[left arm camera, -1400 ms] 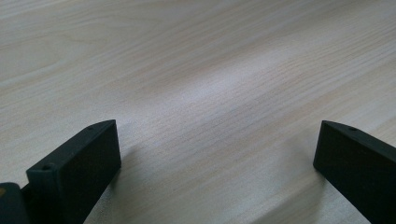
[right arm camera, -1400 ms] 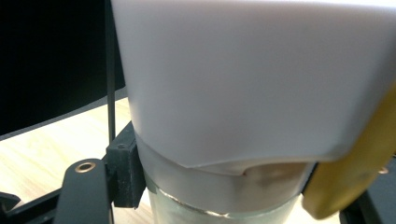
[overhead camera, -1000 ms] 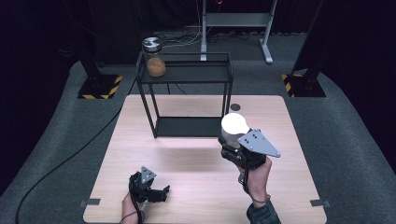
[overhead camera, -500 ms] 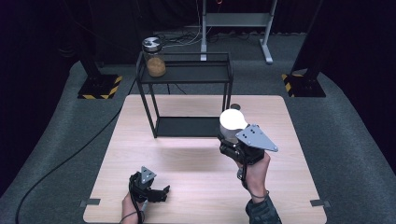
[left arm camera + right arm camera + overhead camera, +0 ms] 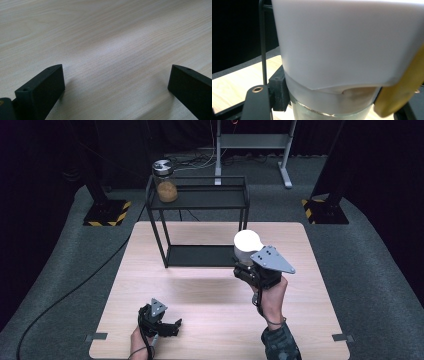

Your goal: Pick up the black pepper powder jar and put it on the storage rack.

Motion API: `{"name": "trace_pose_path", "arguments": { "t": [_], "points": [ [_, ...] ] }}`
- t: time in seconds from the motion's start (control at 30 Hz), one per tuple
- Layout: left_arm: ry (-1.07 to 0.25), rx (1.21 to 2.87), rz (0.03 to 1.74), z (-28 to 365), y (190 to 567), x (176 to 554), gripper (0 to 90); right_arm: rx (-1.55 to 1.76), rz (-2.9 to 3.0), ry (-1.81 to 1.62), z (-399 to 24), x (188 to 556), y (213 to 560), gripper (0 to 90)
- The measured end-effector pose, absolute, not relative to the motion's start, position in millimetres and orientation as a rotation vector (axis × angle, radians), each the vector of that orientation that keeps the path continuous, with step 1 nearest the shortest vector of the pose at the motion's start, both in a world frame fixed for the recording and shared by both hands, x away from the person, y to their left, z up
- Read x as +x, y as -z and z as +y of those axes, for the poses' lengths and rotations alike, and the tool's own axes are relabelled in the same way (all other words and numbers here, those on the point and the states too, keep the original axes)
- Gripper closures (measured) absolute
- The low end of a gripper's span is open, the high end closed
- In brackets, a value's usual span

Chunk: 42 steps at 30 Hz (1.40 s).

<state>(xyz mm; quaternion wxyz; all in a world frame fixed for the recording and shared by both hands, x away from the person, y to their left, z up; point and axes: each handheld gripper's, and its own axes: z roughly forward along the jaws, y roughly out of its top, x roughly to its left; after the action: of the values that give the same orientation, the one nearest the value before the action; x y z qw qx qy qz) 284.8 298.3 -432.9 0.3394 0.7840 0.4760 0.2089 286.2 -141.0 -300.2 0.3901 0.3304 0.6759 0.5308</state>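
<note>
The right gripper (image 5: 246, 265) is clamped on a white-lidded jar (image 5: 246, 245), holding it upright above the wooden table (image 5: 210, 330), just in front of the black wire shelf (image 5: 200, 202). In the right gripper view the jaws pinch the jar (image 5: 332, 105) just under its white lid (image 5: 347, 42), pads tight on both sides. This looks like the carrying step: the jar is lifted and on its way, most likely to the shelf.

The shelf has 2 levels. Its top level already carries 1 glass jar with brown contents (image 5: 166, 185) at the far left corner, well apart from the held jar, so the right half of that level is free. The lower level (image 5: 200, 255) is bare and sits closest to the jar.

The next move calls for care: to reach the top, the jar must rise above the front rail; to reach the bottom, it must slip under that rail and between the thin uprights, 1 of which stands just beside the jar in the right gripper view.

The left gripper (image 5: 172, 326) rests low on the table near the front edge, jaws spread wide with nothing between them, out of the way.
</note>
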Motion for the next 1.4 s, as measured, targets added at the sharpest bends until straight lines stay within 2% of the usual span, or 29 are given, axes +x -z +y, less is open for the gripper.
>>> {"name": "trace_pose_path", "arguments": {
  "t": [1.4],
  "points": [
    [-0.533,2.039,1.237,300.0,432.9,285.7,0.4,0.872,1.734,-1.454,-139.3,333.6,259.8,29.9]
  ]
}}
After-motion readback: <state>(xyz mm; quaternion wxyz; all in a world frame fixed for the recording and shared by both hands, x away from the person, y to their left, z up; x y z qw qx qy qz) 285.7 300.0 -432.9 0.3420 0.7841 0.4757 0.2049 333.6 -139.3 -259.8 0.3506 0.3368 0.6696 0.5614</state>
